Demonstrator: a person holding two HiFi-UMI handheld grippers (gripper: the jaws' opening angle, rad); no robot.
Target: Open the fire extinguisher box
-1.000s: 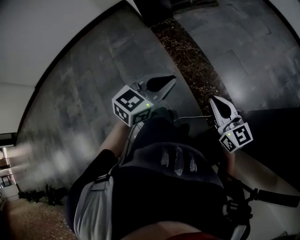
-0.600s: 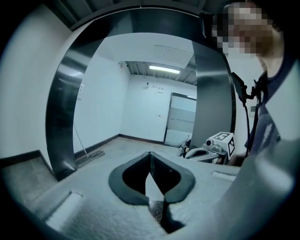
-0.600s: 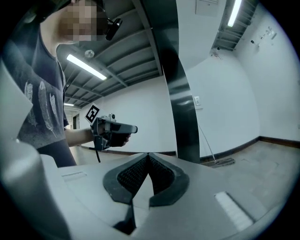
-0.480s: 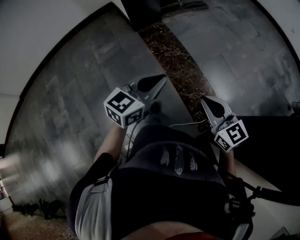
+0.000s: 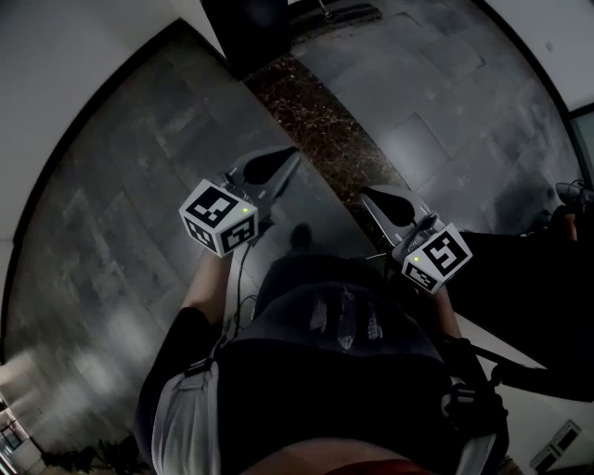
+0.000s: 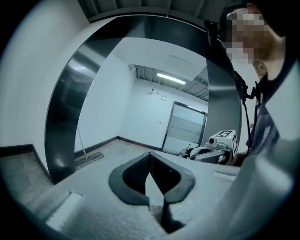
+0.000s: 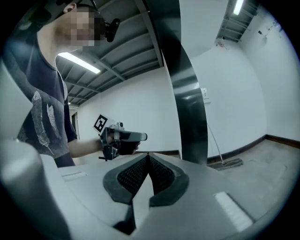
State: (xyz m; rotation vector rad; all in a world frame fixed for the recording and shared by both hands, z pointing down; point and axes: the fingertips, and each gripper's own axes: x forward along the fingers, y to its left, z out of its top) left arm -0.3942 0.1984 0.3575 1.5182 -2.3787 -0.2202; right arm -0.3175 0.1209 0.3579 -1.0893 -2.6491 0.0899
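Note:
No fire extinguisher box shows in any view. In the head view my left gripper is held out in front of the person's chest, its marker cube behind it. My right gripper is held out beside it, a little nearer. Both point forward over the grey stone floor. In the left gripper view its jaws meet at the tips with nothing between them. The right gripper's jaws also meet, and nothing is held. Each gripper view shows the other gripper to its side.
A strip of dark speckled stone crosses the grey floor tiles ahead, leading to a dark opening. A dark polished column stands in front. Beyond it is a white room with a long-handled floor tool and a glass door.
The floor has slid back under the person, who has walked forward. Both grippers have shifted left in the head view. Their jaws have stayed shut.

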